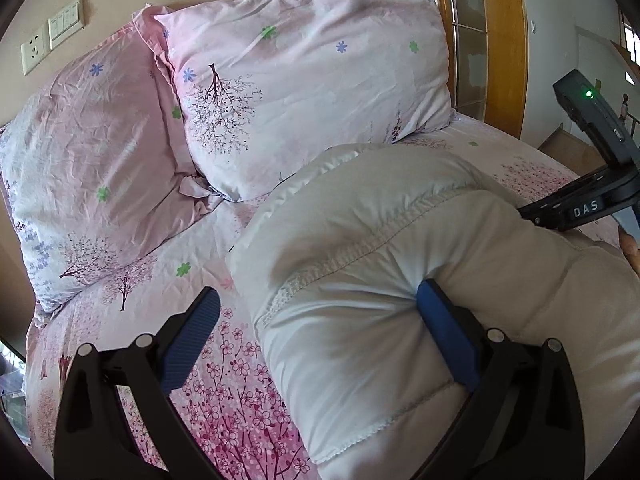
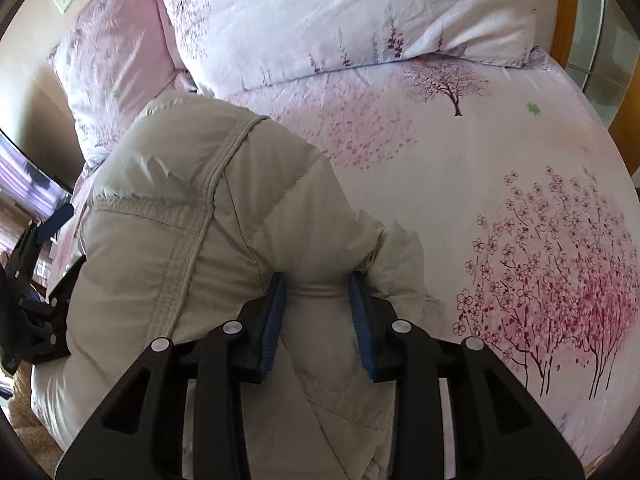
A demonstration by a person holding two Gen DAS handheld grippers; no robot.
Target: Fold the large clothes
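On the left, the two pillows (image 1: 200, 120) lean against the wall at the head of the bed (image 1: 224, 360); the padded white coat (image 1: 380, 280) lies bunched on the flowered sheet just in front of them, toward the bed's right half; the left gripper (image 1: 320, 332) stands wide open, one blue pad free over the sheet and the other pressed into the coat's side, so it steadies rather than holds; the right gripper (image 2: 318, 312) has a thick roll of the coat's fabric pinched between its pads, jaws only partly apart because of the padding. The step in hand looks like carrying a fold across the coat; to do it well, the right gripper should keep its pinch firm, since slippery puffy fabric could slide out, and travel low and level so the layer lands flat; the left should press the coat's edge down as an anchor, then smooth trapped air toward the seam (image 2: 208, 184).
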